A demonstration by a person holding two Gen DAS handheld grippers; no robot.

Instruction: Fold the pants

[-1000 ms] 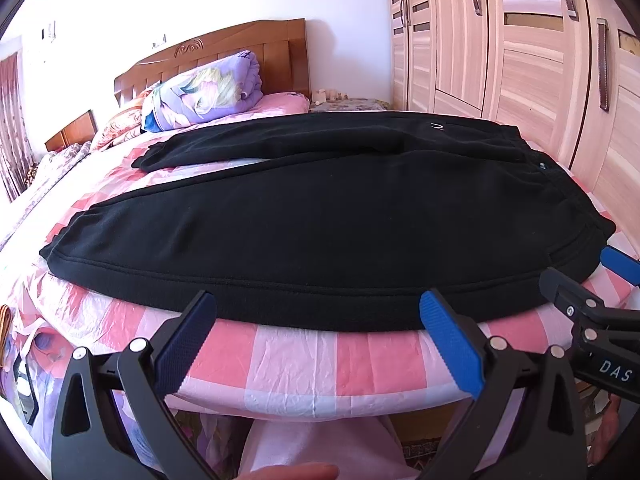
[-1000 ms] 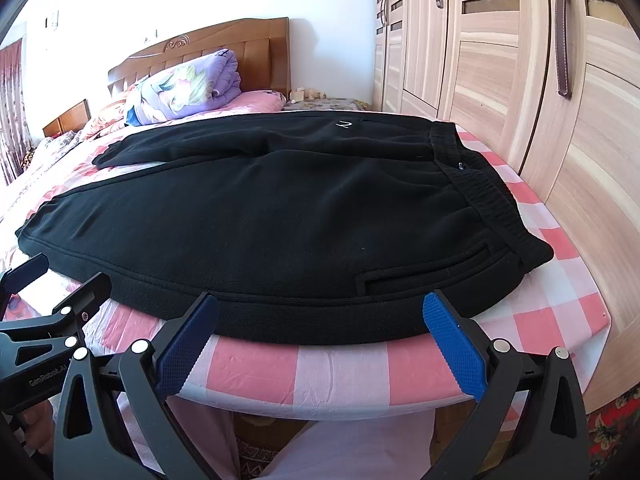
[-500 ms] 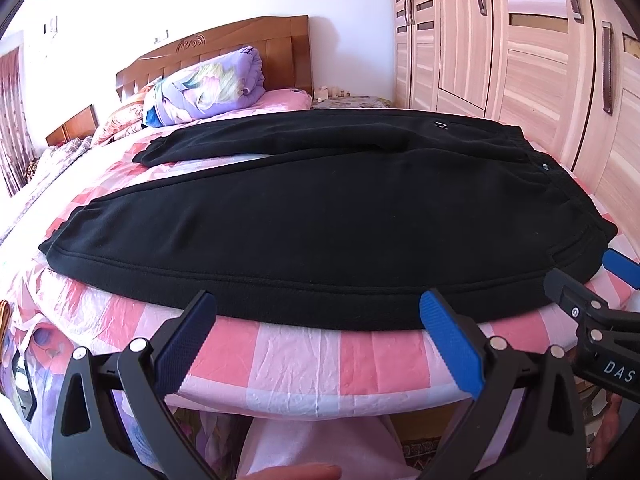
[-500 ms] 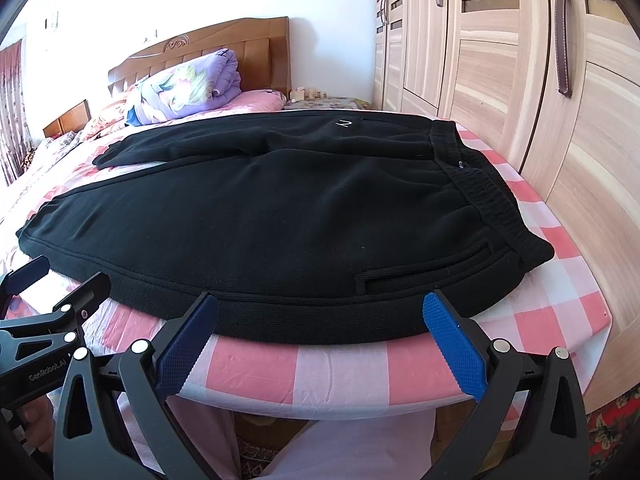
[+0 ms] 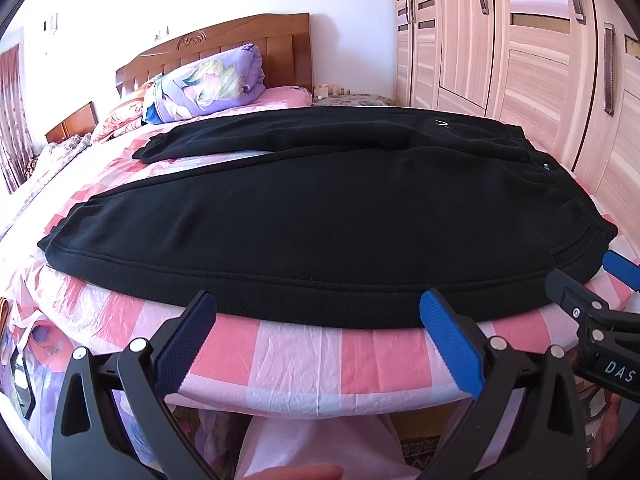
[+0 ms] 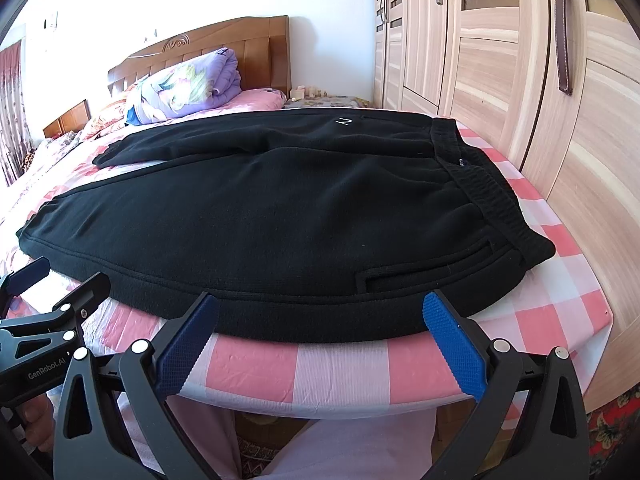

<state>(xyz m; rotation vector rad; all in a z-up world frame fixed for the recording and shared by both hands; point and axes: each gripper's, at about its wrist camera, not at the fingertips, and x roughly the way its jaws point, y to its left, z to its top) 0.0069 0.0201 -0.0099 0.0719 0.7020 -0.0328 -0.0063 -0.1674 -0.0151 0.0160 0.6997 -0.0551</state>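
Observation:
Black pants (image 5: 320,216) lie spread flat across the pink checked bed, waistband (image 6: 480,192) to the right, two legs running left, the far leg cuff (image 5: 156,152) near the pillows. My left gripper (image 5: 316,340) is open and empty, just short of the pants' near hem. My right gripper (image 6: 316,340) is open and empty, at the near hem below the pocket slit (image 6: 420,272). Each gripper shows at the edge of the other's view: the right one (image 5: 592,296), the left one (image 6: 52,288).
A wooden wardrobe (image 6: 520,80) stands close along the right side of the bed (image 5: 304,360). A folded purple quilt (image 5: 208,84) and pillows lie against the wooden headboard (image 5: 240,40). The person's legs (image 6: 320,452) show below the bed edge.
Both grippers have drifted slightly; the left view has shifted a little so the pants sit slightly higher and to the right. Nothing was taken hold of.

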